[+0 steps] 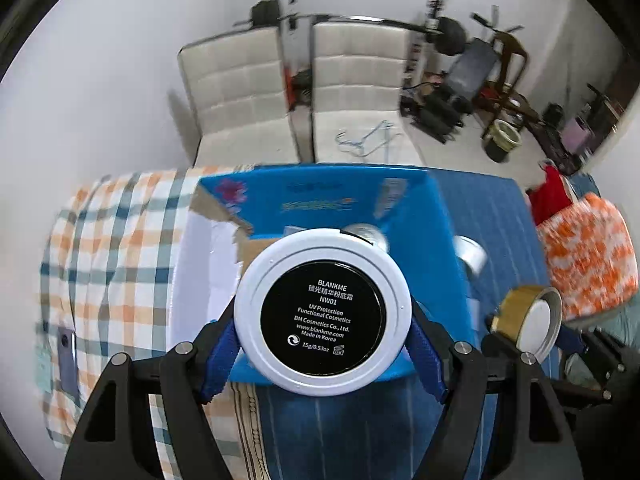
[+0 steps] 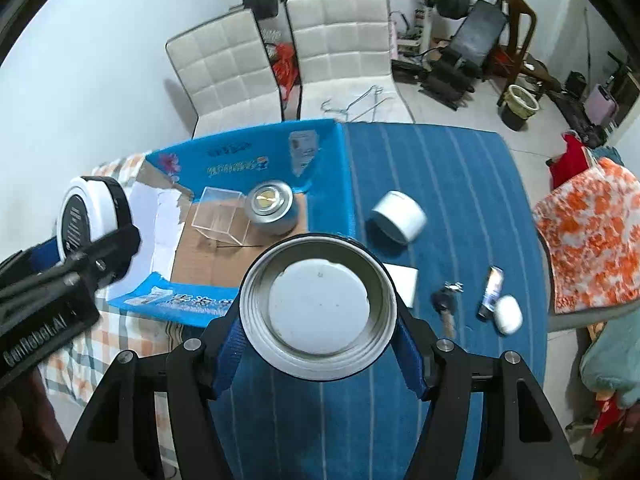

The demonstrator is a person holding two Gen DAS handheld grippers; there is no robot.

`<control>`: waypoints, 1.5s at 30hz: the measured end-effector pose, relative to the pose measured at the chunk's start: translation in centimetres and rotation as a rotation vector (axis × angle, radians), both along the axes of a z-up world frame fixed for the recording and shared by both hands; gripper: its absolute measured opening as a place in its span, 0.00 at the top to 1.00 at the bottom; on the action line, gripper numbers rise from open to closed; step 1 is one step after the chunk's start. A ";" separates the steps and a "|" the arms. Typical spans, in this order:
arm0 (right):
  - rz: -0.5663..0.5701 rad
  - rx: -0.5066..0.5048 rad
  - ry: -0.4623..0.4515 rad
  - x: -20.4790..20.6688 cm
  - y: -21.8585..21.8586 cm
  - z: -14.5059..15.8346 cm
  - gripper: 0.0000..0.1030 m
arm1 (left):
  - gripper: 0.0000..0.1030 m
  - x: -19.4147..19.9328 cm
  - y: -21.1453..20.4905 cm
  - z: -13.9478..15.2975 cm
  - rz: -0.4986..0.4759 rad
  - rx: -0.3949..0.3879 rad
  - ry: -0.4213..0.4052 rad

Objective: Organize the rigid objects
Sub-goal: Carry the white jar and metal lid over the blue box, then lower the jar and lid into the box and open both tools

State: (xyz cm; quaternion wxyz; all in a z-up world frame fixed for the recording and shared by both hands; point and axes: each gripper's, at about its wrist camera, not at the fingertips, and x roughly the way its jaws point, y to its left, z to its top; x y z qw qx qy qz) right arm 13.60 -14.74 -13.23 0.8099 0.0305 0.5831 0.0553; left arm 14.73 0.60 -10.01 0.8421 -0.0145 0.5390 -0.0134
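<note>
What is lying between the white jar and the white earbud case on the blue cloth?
In the right wrist view, a white card, keys and a small dark tube lie between the jar and the case.

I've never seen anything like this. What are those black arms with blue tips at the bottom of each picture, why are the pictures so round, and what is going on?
There is no robot here: a person holds a two-finger gripper in each hand, and each carries a wide-angle camera looking along its fingers, which bends the picture round. One picture is from the left gripper, the other from the right gripper.

The left gripper holds a round white cosmetics compact, label facing the camera. The right gripper holds a metal jar lid, its inside towards us.

Below is a table with a blue striped cloth. On it sits an open blue cardboard box containing a clear plastic cube and a small metal tin. Beside the box lie a white round container, keys and a few other small items.
</note>
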 end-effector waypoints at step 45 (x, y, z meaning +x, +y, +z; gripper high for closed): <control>-0.015 -0.058 0.406 16.1 6.8 -20.3 0.17 | 0.20 13.7 8.2 -16.0 0.095 -0.007 0.405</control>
